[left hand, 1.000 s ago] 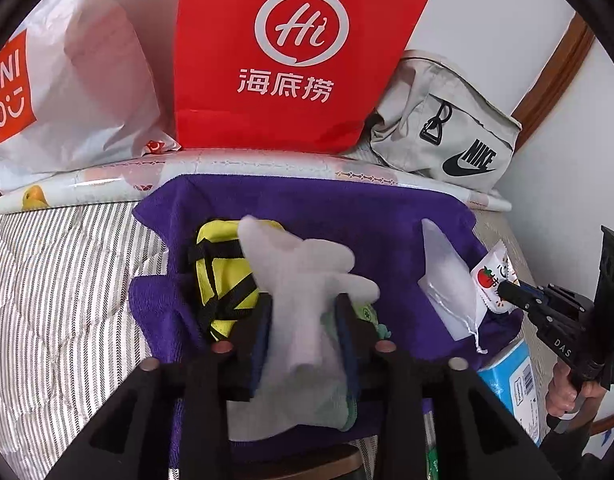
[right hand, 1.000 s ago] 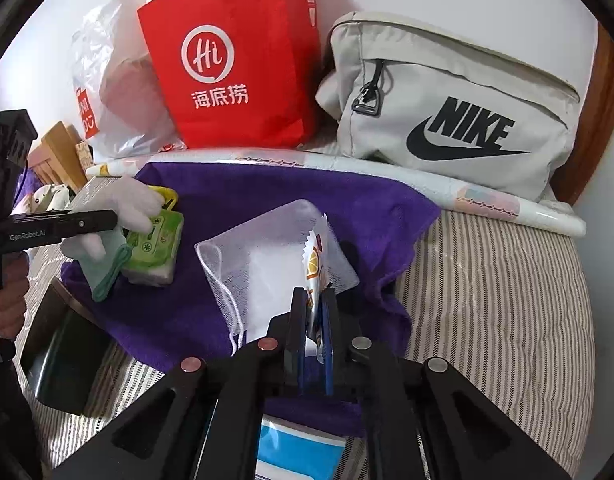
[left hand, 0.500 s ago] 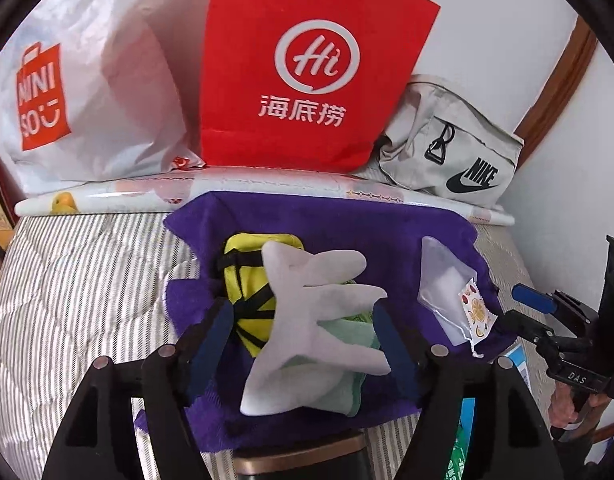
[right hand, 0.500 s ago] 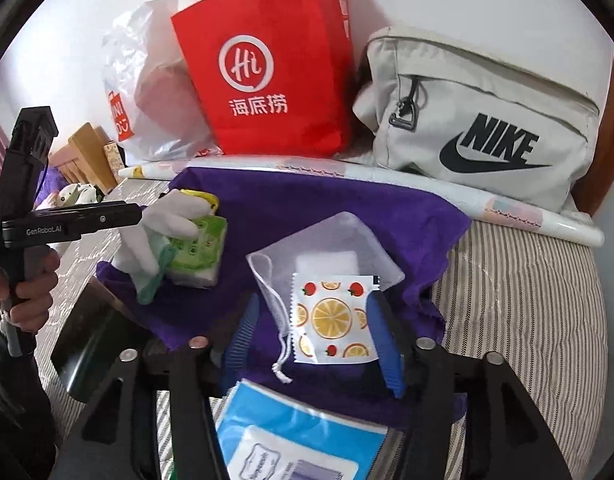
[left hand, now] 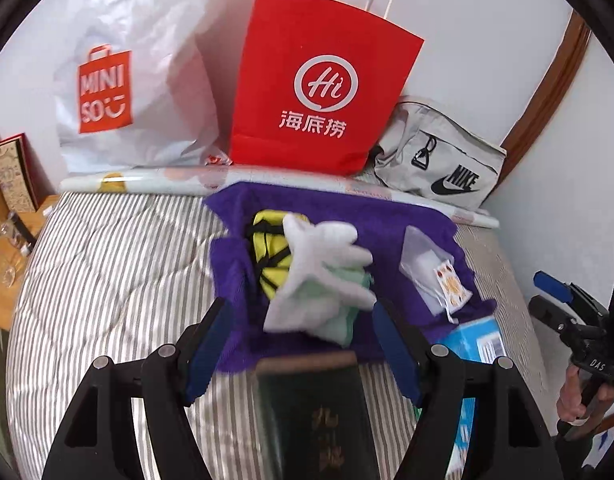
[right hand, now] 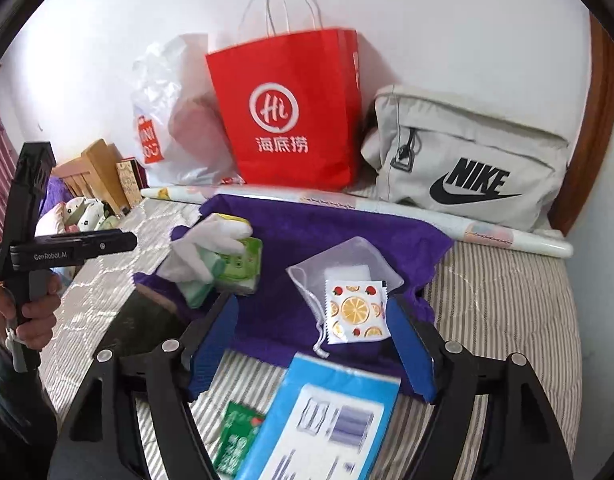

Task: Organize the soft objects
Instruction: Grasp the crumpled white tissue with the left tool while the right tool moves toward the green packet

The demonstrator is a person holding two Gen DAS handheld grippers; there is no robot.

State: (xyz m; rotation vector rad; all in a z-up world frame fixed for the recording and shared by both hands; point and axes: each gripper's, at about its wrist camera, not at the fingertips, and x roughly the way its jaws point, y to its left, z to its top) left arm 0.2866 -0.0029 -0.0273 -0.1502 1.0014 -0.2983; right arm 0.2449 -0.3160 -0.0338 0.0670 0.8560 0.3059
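A purple towel [left hand: 327,208] [right hand: 327,228] lies on the striped bed. On it lie a white glove [left hand: 319,268] [right hand: 211,240] over a green cloth and a yellow pouch [left hand: 267,232], and to the right a mesh bag [left hand: 419,252] [right hand: 347,260] with a fruit-print packet [left hand: 451,284] [right hand: 355,312] on it. My left gripper [left hand: 303,348] is open and empty, just short of the glove. My right gripper [right hand: 311,344] is open and empty, just short of the packet.
A red paper bag [left hand: 319,92], a white Miniso bag [left hand: 119,92], a Nike bag [right hand: 467,164] and a paper roll [left hand: 147,184] stand at the back by the wall. A dark green book [left hand: 319,412] and a blue package [right hand: 319,420] lie near me.
Both grippers have opened, let go of the glove and the packet, and pulled back. The glove and packet now lie on the towel.
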